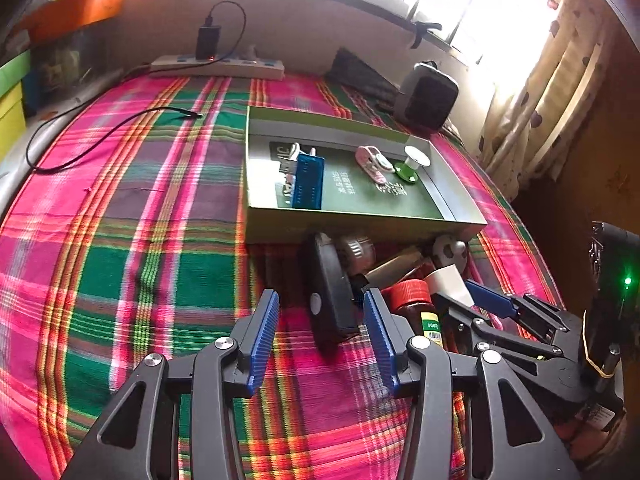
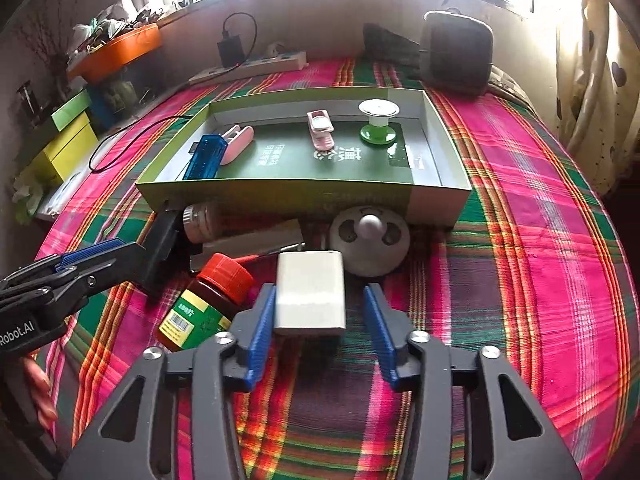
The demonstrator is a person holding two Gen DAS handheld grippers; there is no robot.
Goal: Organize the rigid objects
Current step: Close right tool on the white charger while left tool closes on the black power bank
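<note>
Between the spread right gripper (image 2: pixel 318 332) lies a stiff, smooth white block (image 2: pixel 311 294), likely light, best pinched across its long flat sides.

A home bedroom: plaid bedspread (image 1: pixel 140 240), heart-print curtain (image 1: pixel 552 92), cluttered windowsill (image 2: pixel 120 16).

1. Left gripper (image 1: pixel 322 336): black plastic frame, two arms ending in blue ribbed pads (image 1: pixel 265 336).
2. Silver round screws (image 1: pixel 224 343) sit at its pivots; triangular cut-outs pierce the lower links.
3. Right gripper (image 2: pixel 318 334): same build, black linkage, blue ridged pads (image 2: pixel 262 334), silver screws (image 2: pixel 419 336).
4. Seen from the right wrist, the left gripper's side bears white lettering "Robot.AI" (image 2: pixel 16 334).
5. Seen from the left wrist, the right gripper's black body (image 1: pixel 612 280) carries a green light and a yellow rubber band.
6. Fingertips of a hand (image 2: pixel 40 392) show at the edge.
</note>
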